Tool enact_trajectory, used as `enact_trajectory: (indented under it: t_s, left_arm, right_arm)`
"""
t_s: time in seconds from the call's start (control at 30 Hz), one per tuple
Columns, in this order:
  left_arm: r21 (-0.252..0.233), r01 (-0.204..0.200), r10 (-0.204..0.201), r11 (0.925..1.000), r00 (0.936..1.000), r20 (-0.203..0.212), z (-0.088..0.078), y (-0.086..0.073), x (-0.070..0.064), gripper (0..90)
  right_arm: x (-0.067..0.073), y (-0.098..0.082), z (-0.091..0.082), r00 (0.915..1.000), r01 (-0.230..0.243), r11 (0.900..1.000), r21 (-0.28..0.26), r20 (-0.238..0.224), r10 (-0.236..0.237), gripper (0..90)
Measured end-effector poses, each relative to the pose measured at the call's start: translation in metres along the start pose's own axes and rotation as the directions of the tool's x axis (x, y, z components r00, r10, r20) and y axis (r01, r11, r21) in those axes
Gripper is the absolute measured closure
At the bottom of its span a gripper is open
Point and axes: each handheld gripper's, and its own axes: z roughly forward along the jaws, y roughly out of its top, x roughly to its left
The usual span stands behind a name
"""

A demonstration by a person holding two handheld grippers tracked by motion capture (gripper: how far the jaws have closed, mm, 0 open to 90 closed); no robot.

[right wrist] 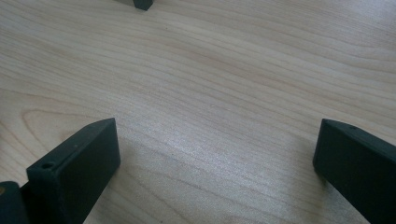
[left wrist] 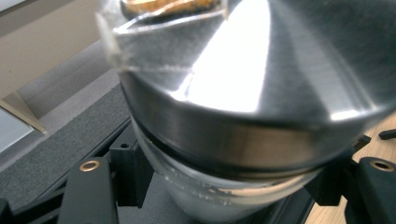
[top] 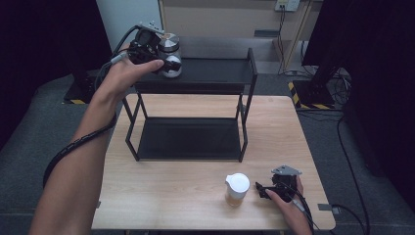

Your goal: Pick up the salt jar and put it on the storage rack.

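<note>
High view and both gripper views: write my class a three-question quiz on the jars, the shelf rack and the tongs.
1. True or false: the left tongs grip the steel-lidded glass jar at the black rack's top shelf.
2. Which lid does the jar on the wooden table have?
A. white
B. red
3. Fill in: the right tongs stand ____, empty.

Key: 1 true; 2 A, the white-lidded jar; 3 open.

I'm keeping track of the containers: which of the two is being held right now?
The metal-lidded jar at the rack's top shelf, clamped in the left tool. The white-lidded jar stands free on the table, beside the open right tool.
</note>
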Motion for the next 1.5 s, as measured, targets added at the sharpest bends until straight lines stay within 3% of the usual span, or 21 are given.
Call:
enact_trajectory:
  t_s: [0.37,0.57,0.73,1.33,1.5]
  left_arm:
    - [0.029,-0.006,0.005,0.9996,1.0000,0.005,0.010,0.003,0.002,29.6]
    - [0.026,0.022,-0.022,0.9994,0.9997,0.008,0.010,0.000,0.006,29.6]
    - [0.010,0.077,-0.077,0.9970,0.9965,0.031,0.011,-0.006,0.014,29.5]
    - [0.004,0.103,-0.103,0.9946,0.9939,0.040,0.011,-0.009,0.017,29.4]
    - [-0.001,0.121,-0.121,0.9927,0.9926,-0.005,0.007,-0.010,0.010,14.3]
  right_arm:
    - [0.000,0.000,0.000,1.0000,0.000,1.000,0.000,0.000,0.000,1.5]
    - [0.000,0.000,0.000,1.0000,0.000,1.000,0.000,0.000,0.000,1.5]
    - [0.000,0.000,0.000,1.0000,0.001,1.000,0.000,-0.001,-0.001,1.5]
    - [0.000,0.000,0.000,1.0000,0.000,1.000,0.000,-0.001,0.000,1.5]
    - [0.000,0.000,0.000,1.0000,0.001,1.000,0.000,-0.001,-0.001,1.5]
